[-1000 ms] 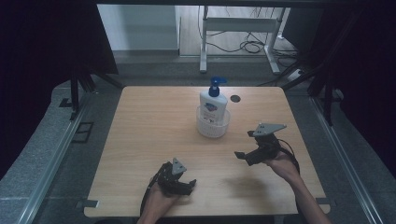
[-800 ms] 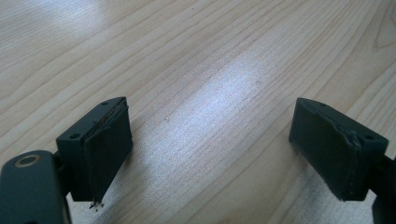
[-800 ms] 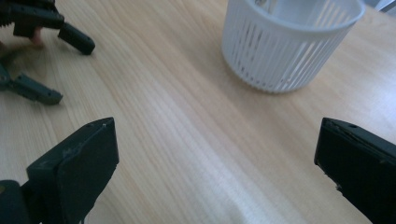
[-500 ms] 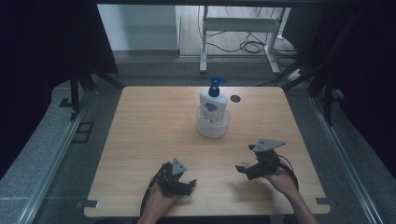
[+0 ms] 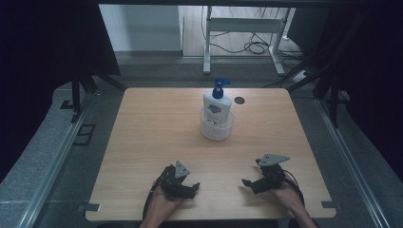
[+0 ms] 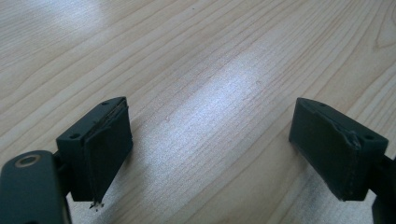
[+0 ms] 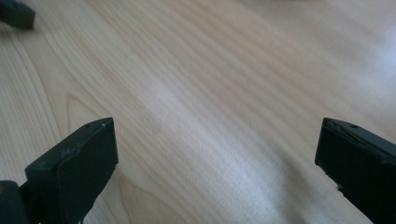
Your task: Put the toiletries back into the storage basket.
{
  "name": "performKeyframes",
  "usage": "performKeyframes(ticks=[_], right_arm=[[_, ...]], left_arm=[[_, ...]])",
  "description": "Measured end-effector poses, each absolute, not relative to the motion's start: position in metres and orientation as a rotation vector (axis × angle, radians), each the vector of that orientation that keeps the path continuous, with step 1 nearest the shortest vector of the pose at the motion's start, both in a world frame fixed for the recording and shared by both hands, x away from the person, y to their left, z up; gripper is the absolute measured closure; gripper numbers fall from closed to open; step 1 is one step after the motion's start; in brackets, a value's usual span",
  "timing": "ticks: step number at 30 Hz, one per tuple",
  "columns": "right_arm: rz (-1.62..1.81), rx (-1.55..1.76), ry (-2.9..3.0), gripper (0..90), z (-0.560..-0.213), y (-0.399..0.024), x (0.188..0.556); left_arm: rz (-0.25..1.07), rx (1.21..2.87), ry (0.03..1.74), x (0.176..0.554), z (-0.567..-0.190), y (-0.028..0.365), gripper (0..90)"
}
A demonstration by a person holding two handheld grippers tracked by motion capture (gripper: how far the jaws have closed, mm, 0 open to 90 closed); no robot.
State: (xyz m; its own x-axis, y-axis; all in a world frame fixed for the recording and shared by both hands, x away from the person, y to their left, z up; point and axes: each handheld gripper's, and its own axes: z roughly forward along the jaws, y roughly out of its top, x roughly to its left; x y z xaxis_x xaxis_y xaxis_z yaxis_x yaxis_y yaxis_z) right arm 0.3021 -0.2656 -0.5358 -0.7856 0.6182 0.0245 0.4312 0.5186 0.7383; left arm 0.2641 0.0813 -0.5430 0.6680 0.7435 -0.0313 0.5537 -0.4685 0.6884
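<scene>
A white pump bottle [image 5: 216,105] with a blue pump head stands upright inside a clear round tub [image 5: 217,129] at the back middle of the wooden table [image 5: 152,133]. My left gripper [image 5: 192,188] rests low near the front edge, left of centre, its jaws wide apart over bare wood [image 6: 210,140]. My right gripper [image 5: 250,178] sits near the front edge at the right, pointing left, also open with nothing between its jaws [image 7: 215,154]. Both are far from the bottle.
A small dark round hole [image 5: 239,100] lies near the table's back edge, right of the bottle. Metal frame rails [image 5: 57,156] run along both sides of the table. Cables and a stand's legs [image 5: 237,42] lie on the floor beyond.
My right gripper has drawn back toward the front edge and dropped lower to the table. The left gripper has stayed where it was.
</scene>
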Motion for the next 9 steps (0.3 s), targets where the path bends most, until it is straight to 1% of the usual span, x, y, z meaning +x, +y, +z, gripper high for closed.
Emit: performKeyframes(ticks=[3,9], right_arm=[[1.047,0.866,2.563,0.0,-0.5432,-0.2633,0.3014],[1.044,0.855,2.567,0.0,-0.5437,-0.2615,0.3009]], left_arm=[[0.358,2.197,0.995,0.2642,-0.5430,0.0813,12.7],[0.357,2.197,0.996,0.2642,-0.5431,0.0811,12.5]])
